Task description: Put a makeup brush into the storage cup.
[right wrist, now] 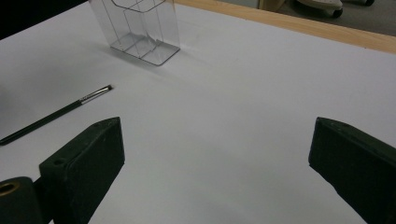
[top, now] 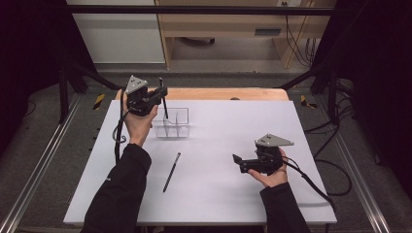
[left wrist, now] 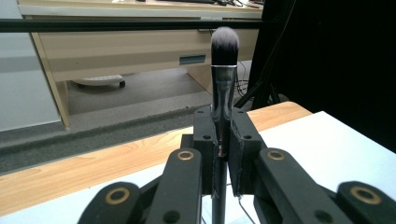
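The white table (top: 218, 194) carries a clear acrylic organiser (top: 173, 123) near its far left part, with upright compartments open at the top. Your left gripper (top: 161, 92) hangs just above and beside that organiser. Its jaws are closed tight on a makeup brush (left wrist: 223, 88), held upright with the bristle head up and the handle end down toward the compartments.

Judged from this, the step in hand is seating the brush in the organiser. Proceed as follows:

1. Keep the handle vertical and centre its lower end over one compartment before you descend.
2. Lower slowly; the thin dividers could catch the tip and tip the light organiser.
3. Release only when the handle end rests inside a compartment.

Your right gripper (top: 236, 160) rests low over the table's right part, well apart from the organiser, with its jaws spread wide and nothing between them. A second, thin brush (top: 172, 171) lies flat on the table between the two grippers, untouched.
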Motion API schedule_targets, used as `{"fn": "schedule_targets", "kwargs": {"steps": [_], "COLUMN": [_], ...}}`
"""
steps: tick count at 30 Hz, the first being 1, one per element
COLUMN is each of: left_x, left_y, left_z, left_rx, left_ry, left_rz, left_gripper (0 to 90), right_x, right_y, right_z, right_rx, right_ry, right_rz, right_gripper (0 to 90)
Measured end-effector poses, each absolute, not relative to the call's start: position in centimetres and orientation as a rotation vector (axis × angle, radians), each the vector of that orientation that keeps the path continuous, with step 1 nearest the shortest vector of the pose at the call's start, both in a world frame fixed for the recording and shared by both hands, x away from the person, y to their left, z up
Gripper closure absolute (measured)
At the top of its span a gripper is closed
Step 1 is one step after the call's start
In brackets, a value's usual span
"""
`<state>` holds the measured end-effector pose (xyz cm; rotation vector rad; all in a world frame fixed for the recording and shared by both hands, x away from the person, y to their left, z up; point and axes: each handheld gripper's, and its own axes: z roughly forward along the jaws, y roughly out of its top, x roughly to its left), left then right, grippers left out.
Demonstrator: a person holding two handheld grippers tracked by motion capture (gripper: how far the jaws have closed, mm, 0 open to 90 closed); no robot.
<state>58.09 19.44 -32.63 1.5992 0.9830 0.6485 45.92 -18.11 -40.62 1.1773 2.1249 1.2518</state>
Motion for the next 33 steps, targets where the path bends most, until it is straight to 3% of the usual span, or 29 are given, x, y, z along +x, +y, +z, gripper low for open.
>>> {"fn": "schedule_targets", "kwargs": {"steps": [33], "left_x": [59.7], "left_y": [18.5], "left_z": [-34.8], "left_rx": [1.631], "left_ry": [1.012], "left_rz": [0.684], "left_gripper": [82.7], "right_x": [45.9], "right_y": [-18.1], "right_z": [-40.6], "right_rx": [1.174], "right_ry": [2.124], "right_rz": [1.26], "right_gripper": [4.0]}}
